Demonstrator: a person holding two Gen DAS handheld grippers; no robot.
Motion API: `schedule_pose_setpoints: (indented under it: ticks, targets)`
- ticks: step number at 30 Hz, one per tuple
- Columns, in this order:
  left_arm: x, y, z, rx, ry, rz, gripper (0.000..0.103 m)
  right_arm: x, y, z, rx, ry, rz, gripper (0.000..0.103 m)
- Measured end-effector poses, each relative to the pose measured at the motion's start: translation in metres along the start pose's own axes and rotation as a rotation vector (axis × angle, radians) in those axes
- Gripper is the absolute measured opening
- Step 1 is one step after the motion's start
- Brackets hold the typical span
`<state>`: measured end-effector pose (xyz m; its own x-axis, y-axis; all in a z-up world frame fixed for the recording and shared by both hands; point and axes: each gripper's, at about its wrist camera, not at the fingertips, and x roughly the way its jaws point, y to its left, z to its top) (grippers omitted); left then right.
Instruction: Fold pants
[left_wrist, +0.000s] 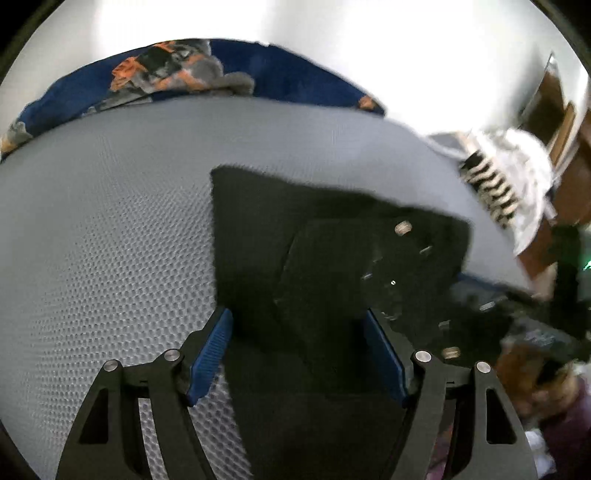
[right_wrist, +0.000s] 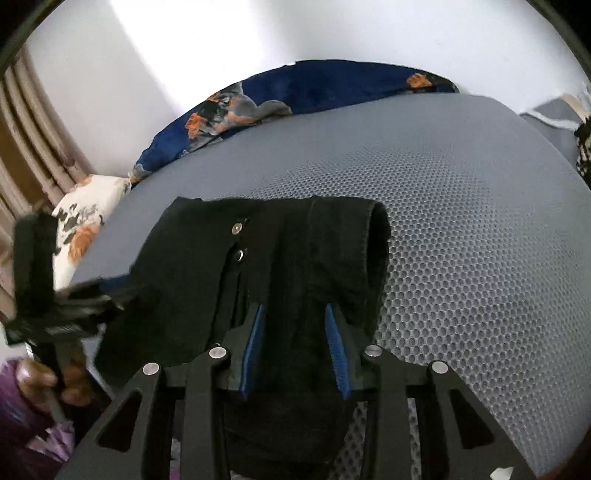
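Black pants (left_wrist: 266, 236) lie folded on a grey mesh mattress (left_wrist: 110, 240). In the left wrist view my left gripper (left_wrist: 297, 317) is open, its blue pads (left_wrist: 212, 350) either side of the pants' near edge. The right gripper (left_wrist: 480, 314) shows blurred at the right, over the fabric. In the right wrist view the pants (right_wrist: 192, 258) show their waistband snaps (right_wrist: 238, 229) and a rolled edge (right_wrist: 369, 251). My right gripper (right_wrist: 295, 314) stands partly open with black fabric between its blue pads (right_wrist: 336, 350). The left gripper (right_wrist: 74, 302) shows at the left edge.
A dark blue patterned blanket (left_wrist: 166, 74) lies bunched along the mattress's far edge, also in the right wrist view (right_wrist: 295, 92). A floral pillow (right_wrist: 85, 218) sits at the left. A zebra-striped cloth (left_wrist: 495, 184) and brown furniture (left_wrist: 554, 122) are at the right. A white wall is behind.
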<state>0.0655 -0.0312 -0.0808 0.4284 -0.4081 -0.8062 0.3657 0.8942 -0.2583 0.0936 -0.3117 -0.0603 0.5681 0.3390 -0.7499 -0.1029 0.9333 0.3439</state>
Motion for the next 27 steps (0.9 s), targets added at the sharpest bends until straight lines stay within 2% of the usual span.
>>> schedule_pose_setpoints:
  ticks: [2, 4, 6, 8, 9, 11, 13, 16, 21, 27]
  targets:
    - [-0.004, 0.007, 0.004, -0.043, -0.002, -0.016, 0.073, -0.025, 0.009, 0.005, -0.009, -0.053, 0.000, 0.034]
    - [-0.016, 0.008, 0.009, -0.075, -0.037, -0.023, 0.073, -0.045, 0.023, 0.008, -0.045, -0.094, 0.002, 0.034]
    - [-0.029, 0.004, 0.015, -0.068, -0.068, 0.009, 0.073, -0.059, 0.039, 0.008, -0.067, -0.123, 0.001, 0.039]
    - [-0.038, 0.001, 0.017, -0.053, -0.095, 0.034, 0.073, -0.065, 0.046, 0.004, -0.081, -0.142, -0.052, 0.077]
    - [-0.043, -0.001, 0.019, -0.041, -0.114, 0.052, 0.078, -0.066, 0.044, 0.001, -0.076, -0.151, -0.061, 0.079]
    - [-0.044, -0.003, 0.020, -0.014, -0.116, 0.099, 0.085, -0.060, 0.027, -0.001, -0.016, -0.121, -0.061, 0.078]
    - [-0.041, -0.004, 0.019, 0.003, -0.093, 0.116, 0.085, -0.056, 0.009, -0.001, 0.071, -0.088, -0.029, 0.078]
    - [-0.042, -0.008, 0.016, 0.023, -0.080, 0.148, 0.085, -0.058, -0.005, -0.005, 0.144, -0.089, 0.013, 0.078]
    - [-0.046, -0.018, 0.012, 0.074, -0.098, 0.197, 0.085, -0.062, 0.011, -0.010, 0.087, -0.101, -0.023, 0.078]
    - [-0.046, -0.023, 0.009, 0.101, -0.100, 0.219, 0.085, -0.062, 0.031, -0.011, 0.013, -0.109, -0.064, 0.078]
